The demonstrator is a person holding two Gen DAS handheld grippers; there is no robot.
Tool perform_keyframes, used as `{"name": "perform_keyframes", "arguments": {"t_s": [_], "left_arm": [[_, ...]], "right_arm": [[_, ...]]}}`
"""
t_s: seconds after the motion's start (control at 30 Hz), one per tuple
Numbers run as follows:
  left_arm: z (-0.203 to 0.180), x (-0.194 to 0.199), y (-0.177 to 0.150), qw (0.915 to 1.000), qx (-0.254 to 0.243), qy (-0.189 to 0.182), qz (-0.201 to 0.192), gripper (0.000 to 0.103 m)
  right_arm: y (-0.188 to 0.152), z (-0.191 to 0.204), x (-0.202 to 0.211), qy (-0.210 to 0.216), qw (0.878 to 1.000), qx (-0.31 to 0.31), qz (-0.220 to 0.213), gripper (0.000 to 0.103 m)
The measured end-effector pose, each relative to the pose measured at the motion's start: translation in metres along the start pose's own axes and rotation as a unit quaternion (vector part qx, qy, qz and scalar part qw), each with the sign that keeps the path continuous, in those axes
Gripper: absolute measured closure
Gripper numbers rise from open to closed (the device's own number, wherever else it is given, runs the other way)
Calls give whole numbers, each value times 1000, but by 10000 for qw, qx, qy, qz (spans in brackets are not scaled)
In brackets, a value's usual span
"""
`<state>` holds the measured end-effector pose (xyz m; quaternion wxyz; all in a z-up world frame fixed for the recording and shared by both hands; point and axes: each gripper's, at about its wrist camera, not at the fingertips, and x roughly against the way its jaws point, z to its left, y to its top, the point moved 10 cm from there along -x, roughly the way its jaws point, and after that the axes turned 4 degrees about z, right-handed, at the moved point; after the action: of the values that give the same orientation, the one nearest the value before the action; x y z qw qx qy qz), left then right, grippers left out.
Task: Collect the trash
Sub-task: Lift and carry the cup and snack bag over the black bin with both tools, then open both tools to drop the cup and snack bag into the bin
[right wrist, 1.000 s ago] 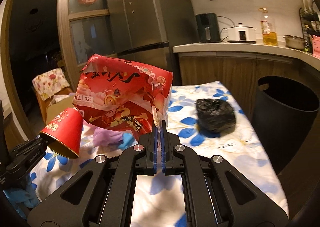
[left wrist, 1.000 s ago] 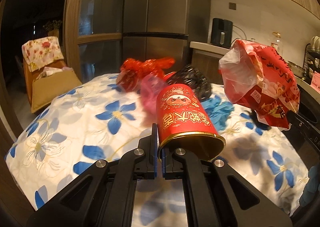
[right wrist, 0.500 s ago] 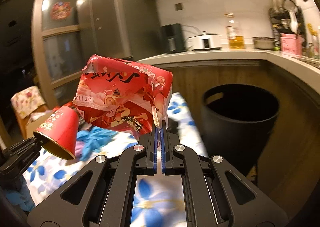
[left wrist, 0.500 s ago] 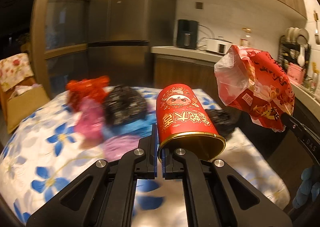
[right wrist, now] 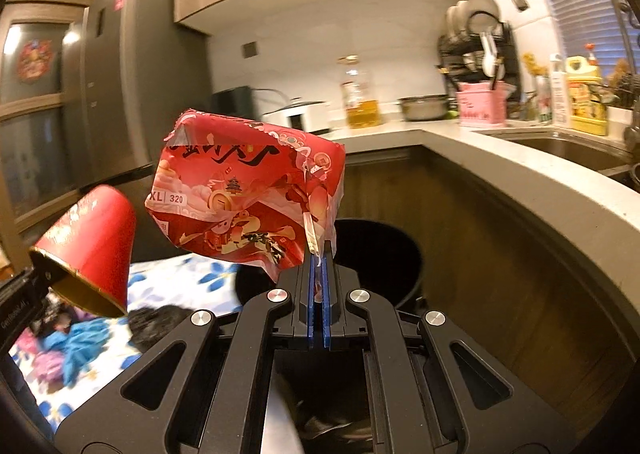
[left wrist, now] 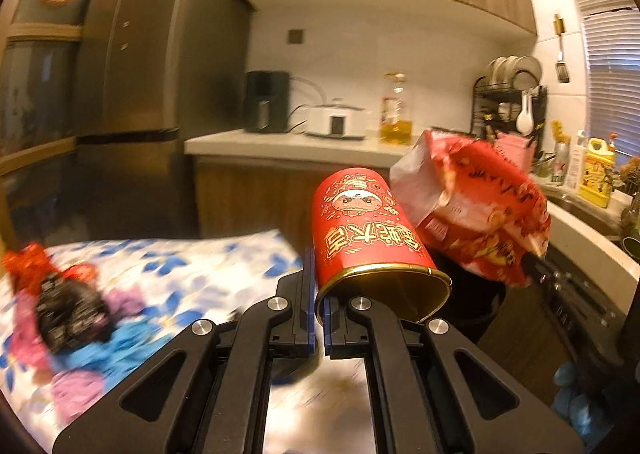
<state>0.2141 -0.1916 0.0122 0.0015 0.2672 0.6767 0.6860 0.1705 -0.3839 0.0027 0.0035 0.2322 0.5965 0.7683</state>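
Both grippers are clamped on trash. The left gripper (left wrist: 319, 302) pinches the gold rim of a red paper cup (left wrist: 370, 230), which tilts up ahead of its fingers. The right gripper (right wrist: 319, 274) nips the plastic edge of a red wrapper (right wrist: 244, 193), held above its fingers. A black bin (right wrist: 380, 250) sits just beyond.

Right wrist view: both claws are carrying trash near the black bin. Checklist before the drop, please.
1. Right claw clamped on red plastic package: ok.
2. Left claw clamped on red paper cup rim: ok.
3. Black bin mouth open: ok.
4. Package over the bin mouth: cannot tell; it hangs in front of it.
5. Cup over the bin: not ok; it is off to the side, above the flowered tablecloth.
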Motion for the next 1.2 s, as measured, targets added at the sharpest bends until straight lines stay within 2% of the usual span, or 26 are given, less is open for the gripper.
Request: {"name": "perform_keyframes", "arguments": {"t_s": [0.23,0.63,0.9,1.0,1.03,1.13,1.2], "left_arm": [[-47,-52,1,9987,7,-504,90,100],[-70,-101,-20,9961,0,-699,547,98],[-74,-104,-27,9958,-100,-708,570,63],[-69,-103,-27,9962,-35,-693,528,44],[-68,-102,-27,9960,3,-711,536,43],[-63,-98,-27,9963,33,-670,538,40],[-57,-90,-25,9970,83,-601,483,34]], "right_arm": [[-2,-31,-23,-285,9994,-159,71,100],[-9,-50,-53,-321,9988,-254,282,96],[-17,-51,-63,-265,9983,-282,446,85],[-17,-50,-64,-255,9982,-279,467,72],[-18,-49,-64,-254,9982,-268,469,66],[-18,-49,-62,-284,9982,-260,456,61],[-18,-49,-60,-277,9982,-296,444,55]]}}
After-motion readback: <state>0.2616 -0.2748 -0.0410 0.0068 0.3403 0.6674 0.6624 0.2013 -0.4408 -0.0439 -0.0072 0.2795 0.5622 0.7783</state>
